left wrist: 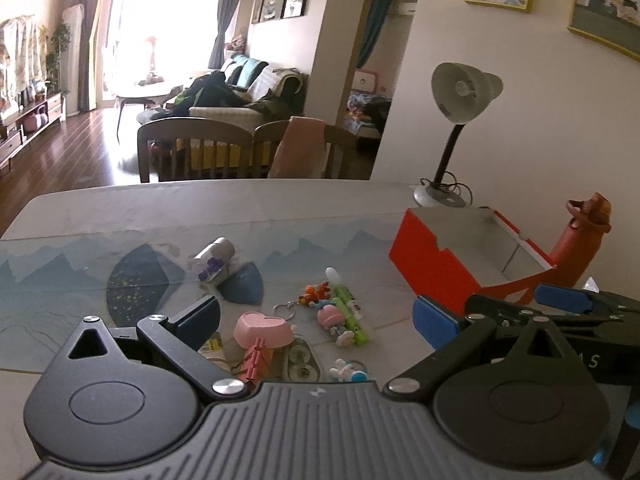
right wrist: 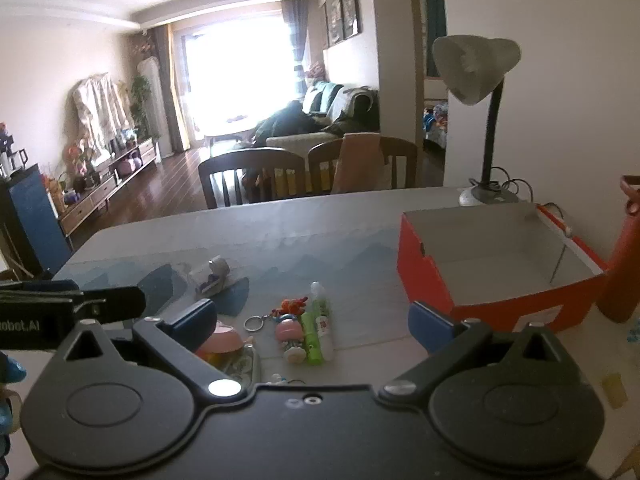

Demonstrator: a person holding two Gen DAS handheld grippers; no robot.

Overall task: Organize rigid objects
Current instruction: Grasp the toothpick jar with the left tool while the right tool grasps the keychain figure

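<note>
Both grippers, left gripper (left wrist: 318,314) and right gripper (right wrist: 312,318), are hovering with fingers wide apart, gripping nothing, over small toys (left wrist: 334,312) lying near on the table (left wrist: 120,208); red box (right wrist: 500,268) is sitting empty far right.

The left gripper (left wrist: 316,320) hangs wide open over a heap of small toys (left wrist: 304,332) near the bench's (left wrist: 120,208) front edge. An empty red box (left wrist: 460,256) sits toward the right edge, a lamp (left wrist: 460,120) at the far right corner.
</note>
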